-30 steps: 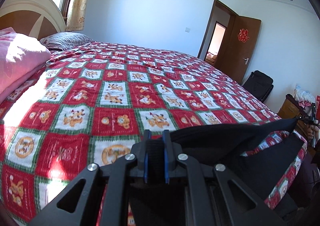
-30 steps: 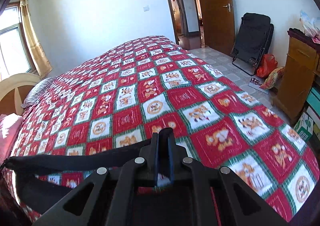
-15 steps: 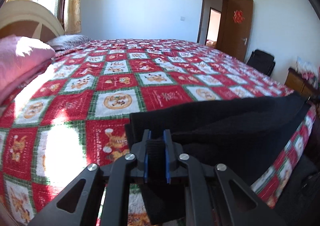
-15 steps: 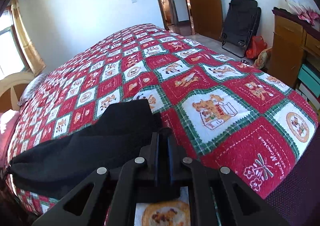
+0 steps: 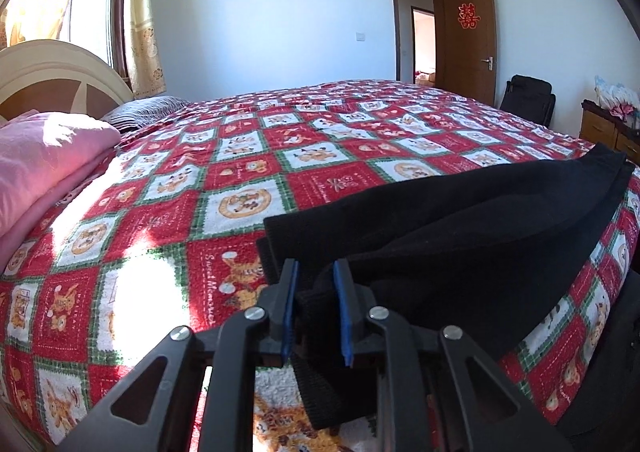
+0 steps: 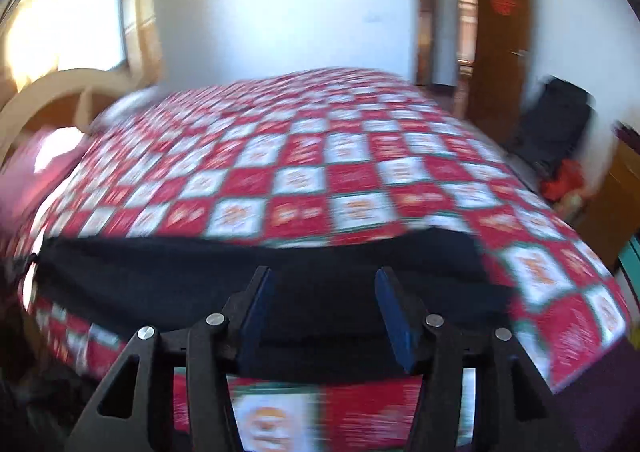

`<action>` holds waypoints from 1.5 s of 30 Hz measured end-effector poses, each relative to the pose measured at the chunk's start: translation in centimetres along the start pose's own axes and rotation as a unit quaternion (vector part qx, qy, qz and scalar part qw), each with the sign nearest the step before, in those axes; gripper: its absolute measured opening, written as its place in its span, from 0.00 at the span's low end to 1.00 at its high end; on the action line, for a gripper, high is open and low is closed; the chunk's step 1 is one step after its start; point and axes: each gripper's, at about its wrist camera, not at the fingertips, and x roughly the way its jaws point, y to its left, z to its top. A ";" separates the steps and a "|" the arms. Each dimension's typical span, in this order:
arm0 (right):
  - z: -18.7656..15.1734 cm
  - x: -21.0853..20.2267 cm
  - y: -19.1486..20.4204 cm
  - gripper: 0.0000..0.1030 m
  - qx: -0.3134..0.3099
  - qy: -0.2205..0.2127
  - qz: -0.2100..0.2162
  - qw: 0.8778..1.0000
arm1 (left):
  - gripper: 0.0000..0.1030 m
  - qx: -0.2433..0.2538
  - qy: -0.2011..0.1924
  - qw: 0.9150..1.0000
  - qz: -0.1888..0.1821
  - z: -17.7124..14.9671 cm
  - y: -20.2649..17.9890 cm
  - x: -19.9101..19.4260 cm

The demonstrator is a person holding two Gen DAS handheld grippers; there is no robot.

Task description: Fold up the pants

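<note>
Black pants (image 5: 460, 219) lie across the near edge of the bed on a red, white and green patterned bedspread (image 5: 248, 171). My left gripper (image 5: 314, 272) has its jaws slightly parted, with a black fold of the pants still lying between the blue pads. In the blurred right wrist view the pants (image 6: 192, 272) stretch flat across the bed edge. My right gripper (image 6: 322, 276) is wide open over them and holds nothing.
A pink quilt (image 5: 44, 155) and striped pillow (image 5: 144, 111) lie by the headboard (image 5: 56, 75) at the left. An open brown door (image 5: 468, 35), a black folding chair (image 5: 528, 95) and a wooden cabinet (image 5: 604, 127) stand at the right.
Both grippers carried the pants onto the bed, laid them down and then opened. The right gripper let go fully and pulled back; the left jaws parted slightly.
</note>
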 end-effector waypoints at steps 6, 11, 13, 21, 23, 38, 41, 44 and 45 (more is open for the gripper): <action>-2.1 7.0 15.7 0.53 -0.160 0.063 0.118 0.978 | 0.18 0.007 -0.004 1.000 0.004 -0.2 -0.2 -0.2; -4.2 11.5 23.2 0.53 -0.245 0.099 0.147 0.953 | 0.16 0.028 -0.005 1.000 0.009 0.1 -0.6 -0.2; -4.7 12.7 24.5 0.53 -0.267 0.104 0.138 0.948 | 0.15 0.032 -0.008 0.999 0.004 0.6 -0.5 -0.2; -4.9 12.0 25.0 0.03 -0.296 0.085 0.117 0.944 | 0.15 0.059 -0.024 0.998 -0.004 1.6 -0.4 -1.1; -5.0 11.0 25.2 0.03 -0.303 0.082 0.123 0.942 | 0.15 0.063 -0.021 0.998 -0.005 1.0 -0.3 -1.3; -7.8 11.3 24.9 0.07 -0.315 0.111 0.134 0.933 | 0.46 0.034 0.007 0.999 0.010 -3.2 2.8 -3.4; -7.9 10.8 24.6 0.20 -0.309 0.123 0.153 0.931 | 0.46 0.018 0.019 0.999 0.042 -4.0 4.5 -4.3; -8.0 10.0 24.4 0.24 -0.303 0.131 0.186 0.925 | 0.46 -0.022 0.014 0.998 0.061 -4.1 6.0 -5.3; -8.0 9.6 24.6 0.24 -0.305 0.129 0.190 0.924 | 0.45 -0.028 0.008 0.998 0.064 -3.8 6.1 -5.5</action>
